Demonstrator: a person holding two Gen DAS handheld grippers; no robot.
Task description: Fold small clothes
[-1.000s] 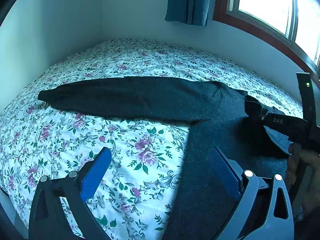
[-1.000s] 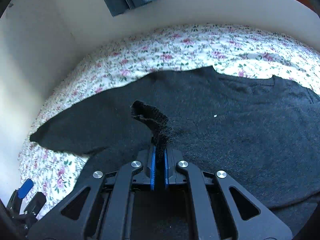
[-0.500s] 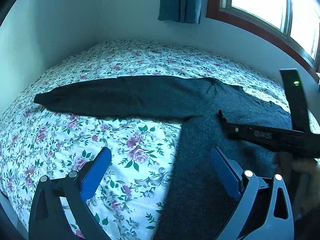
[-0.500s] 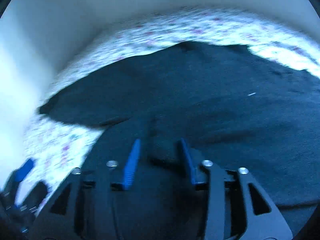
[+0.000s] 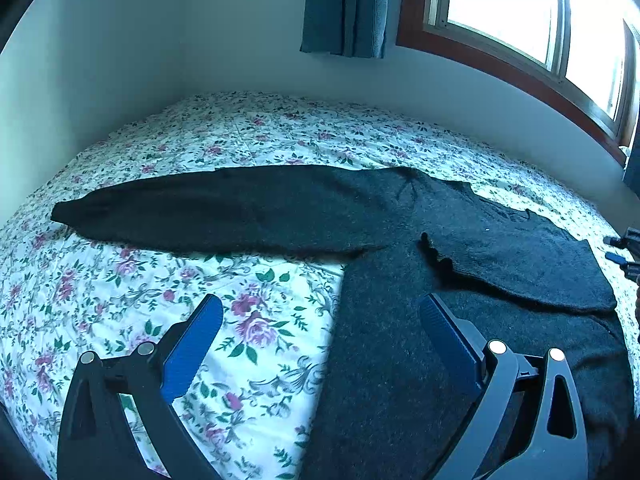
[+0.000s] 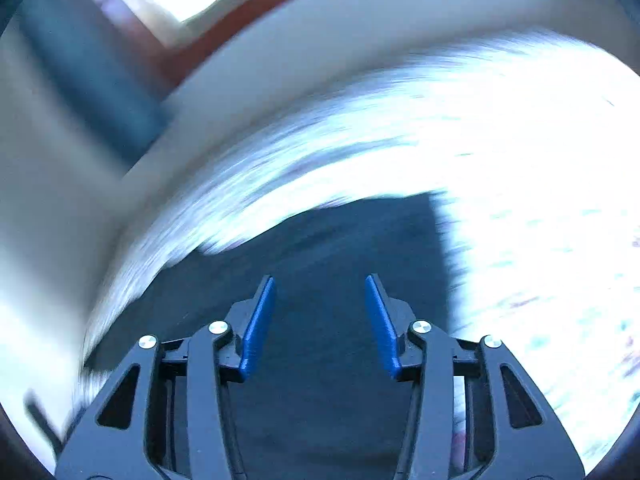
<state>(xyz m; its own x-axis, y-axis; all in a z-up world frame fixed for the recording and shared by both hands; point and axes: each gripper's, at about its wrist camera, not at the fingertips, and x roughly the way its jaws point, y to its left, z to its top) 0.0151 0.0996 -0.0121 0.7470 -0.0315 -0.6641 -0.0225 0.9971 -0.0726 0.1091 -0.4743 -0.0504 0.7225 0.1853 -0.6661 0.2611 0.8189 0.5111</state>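
The sweater (image 5: 400, 280) lies on the bed (image 5: 200, 280), its unfolded sleeve (image 5: 208, 212) stretching to the left of the frame, nearer the wide, empty left claw (image 5: 320, 320) than the half-open, empty right claw (image 6: 320, 312)

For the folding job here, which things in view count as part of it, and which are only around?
Part of the job:
- dark sweater, one sleeve folded over its body
- left gripper, open
- right gripper, open, empty

Only around:
- flowered bedsheet
- curtain
- window
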